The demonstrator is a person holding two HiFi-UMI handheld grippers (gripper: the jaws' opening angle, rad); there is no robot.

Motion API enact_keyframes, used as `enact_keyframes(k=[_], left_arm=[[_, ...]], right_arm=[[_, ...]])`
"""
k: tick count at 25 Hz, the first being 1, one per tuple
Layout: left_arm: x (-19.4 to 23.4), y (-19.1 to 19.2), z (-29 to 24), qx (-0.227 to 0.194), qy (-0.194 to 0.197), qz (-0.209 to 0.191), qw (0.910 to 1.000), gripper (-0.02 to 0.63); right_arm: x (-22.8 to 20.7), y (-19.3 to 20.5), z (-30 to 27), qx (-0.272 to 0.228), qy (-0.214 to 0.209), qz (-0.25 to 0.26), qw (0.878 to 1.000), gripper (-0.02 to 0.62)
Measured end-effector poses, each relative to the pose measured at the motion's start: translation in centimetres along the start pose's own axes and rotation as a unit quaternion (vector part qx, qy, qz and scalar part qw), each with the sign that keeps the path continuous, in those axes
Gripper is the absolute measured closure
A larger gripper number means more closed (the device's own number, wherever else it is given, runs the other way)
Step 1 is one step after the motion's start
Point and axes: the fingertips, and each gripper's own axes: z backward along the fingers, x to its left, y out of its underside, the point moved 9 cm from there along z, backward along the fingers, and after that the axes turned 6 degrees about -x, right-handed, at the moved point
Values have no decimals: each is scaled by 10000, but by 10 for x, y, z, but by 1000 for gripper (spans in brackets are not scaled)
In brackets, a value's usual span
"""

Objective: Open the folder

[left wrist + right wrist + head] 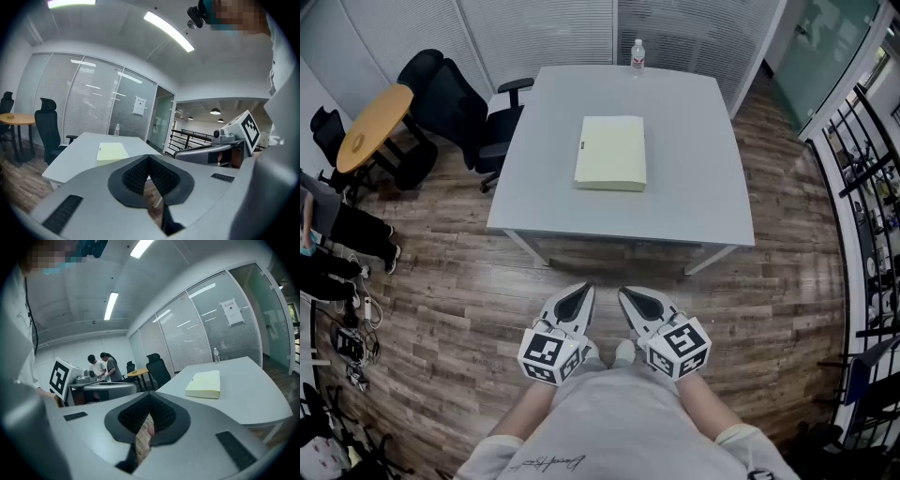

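A pale yellow folder (611, 152) lies closed and flat in the middle of the grey table (703, 202). It also shows in the left gripper view (112, 152) and in the right gripper view (205, 384). Both grippers are held close to the person's body, well short of the table's near edge. My left gripper (579, 294) is shut with nothing between its pads (140, 174). Beside it my right gripper (630, 298) is shut too and holds nothing. From the left gripper view the right gripper's marker cube (247, 130) shows at the right.
A water bottle (637, 54) stands at the table's far edge. Black office chairs (464, 108) and a round wooden table (375, 122) are at the left. People stand at the far left (328, 234). A black railing (867, 178) runs along the right.
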Motion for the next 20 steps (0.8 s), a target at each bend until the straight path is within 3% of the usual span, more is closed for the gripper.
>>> enact_keyframes(k=[20], left_arm=[[24,-8,10,-43,313,137,9994,597]], right_arm=[[22,-4,-21,-148,234,-174,9995,575]])
